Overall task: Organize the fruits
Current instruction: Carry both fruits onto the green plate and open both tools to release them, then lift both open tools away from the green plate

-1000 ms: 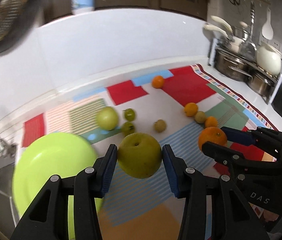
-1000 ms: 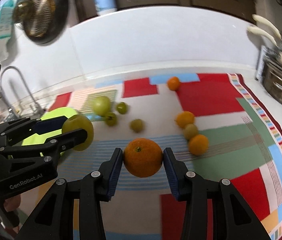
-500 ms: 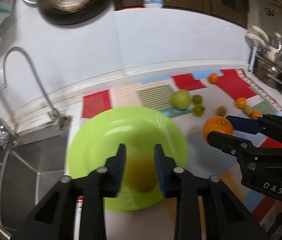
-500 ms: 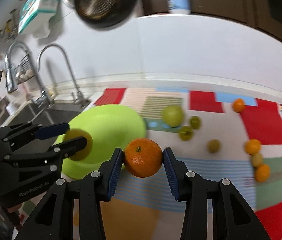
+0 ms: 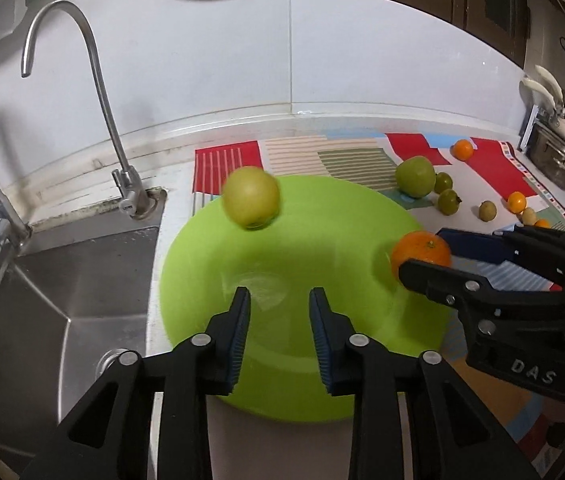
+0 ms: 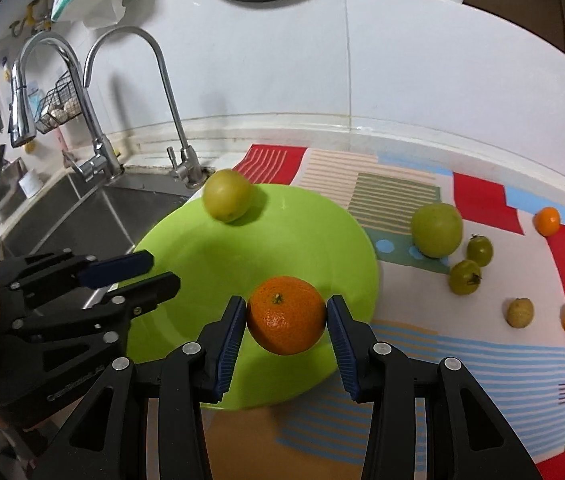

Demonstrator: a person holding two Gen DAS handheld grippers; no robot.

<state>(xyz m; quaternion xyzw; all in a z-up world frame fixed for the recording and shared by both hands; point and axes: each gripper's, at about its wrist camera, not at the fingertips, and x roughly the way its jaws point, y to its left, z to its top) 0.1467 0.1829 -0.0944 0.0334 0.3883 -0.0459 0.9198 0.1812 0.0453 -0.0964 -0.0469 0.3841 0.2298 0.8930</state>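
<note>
A lime-green plate lies on the counter beside the sink. A yellow-green apple sits blurred at the plate's far rim, free of any gripper. My left gripper hovers over the plate's near part; its jaws are opening and nothing is between them. My right gripper is shut on an orange, held just above the plate's right side, close beside the left gripper.
A steel sink with faucets lies left of the plate. On the patterned mat to the right lie another green apple, small green fruits and several small oranges. Pots stand far right.
Both grippers swung left from the mat to above the plate. The left gripper let go of the green apple, which now lies at the plate's far rim. The orange stays gripped.
</note>
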